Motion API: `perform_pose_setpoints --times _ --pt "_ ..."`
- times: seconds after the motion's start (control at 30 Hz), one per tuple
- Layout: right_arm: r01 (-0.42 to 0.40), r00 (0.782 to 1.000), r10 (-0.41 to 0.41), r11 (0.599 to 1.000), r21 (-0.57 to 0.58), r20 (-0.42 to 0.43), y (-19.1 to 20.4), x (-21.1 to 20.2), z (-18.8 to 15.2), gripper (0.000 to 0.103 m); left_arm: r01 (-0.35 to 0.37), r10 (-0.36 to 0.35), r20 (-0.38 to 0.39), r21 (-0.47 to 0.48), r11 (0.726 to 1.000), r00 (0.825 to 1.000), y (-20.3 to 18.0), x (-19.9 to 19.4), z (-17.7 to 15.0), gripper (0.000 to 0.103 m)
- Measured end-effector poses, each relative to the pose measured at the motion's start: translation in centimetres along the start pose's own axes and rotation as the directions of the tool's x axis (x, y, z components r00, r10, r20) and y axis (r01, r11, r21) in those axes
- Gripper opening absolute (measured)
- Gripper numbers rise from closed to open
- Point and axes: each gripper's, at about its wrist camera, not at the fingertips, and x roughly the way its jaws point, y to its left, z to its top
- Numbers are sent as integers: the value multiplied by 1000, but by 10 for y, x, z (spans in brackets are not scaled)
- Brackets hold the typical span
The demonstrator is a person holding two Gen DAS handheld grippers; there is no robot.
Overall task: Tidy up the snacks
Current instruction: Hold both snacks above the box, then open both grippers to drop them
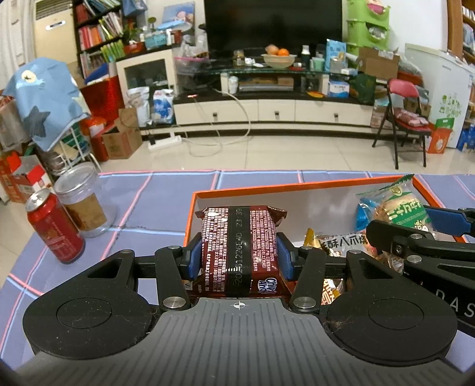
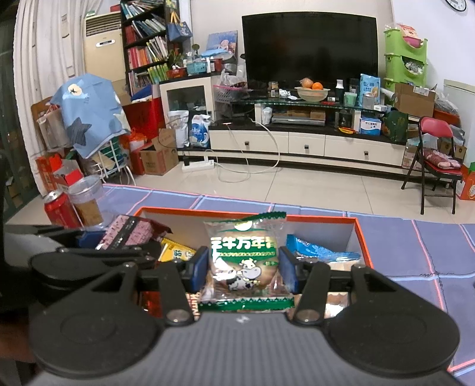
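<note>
Both cameras sit low over the near edge of the counter (image 1: 166,205), each looking forward along its own jaws toward the television (image 1: 273,23) wall. The left view is close above the left end of the orange box (image 1: 297,187), the right view above its middle. Both share the box, the red can (image 2: 59,209), the jar (image 2: 86,199) and the room.

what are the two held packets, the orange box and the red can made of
Brown packet in the left gripper: glossy plastic film, crimped ends, sheen. Green packet in the right gripper: partly clear plastic film, contents visible through it. Orange box: likely matte cardboard, thin straight walls, white inside. Red can: probably aluminium, bare silvery top with pull tab.
</note>
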Motion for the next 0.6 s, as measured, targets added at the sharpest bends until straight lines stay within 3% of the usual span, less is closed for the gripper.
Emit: perform_pose_setpoints --times 0.6 --pt "-1 1000 1 1000 -2 0 -1 0 0 54 3 -3 -3 -3 1000 1000 0 0 0 20"
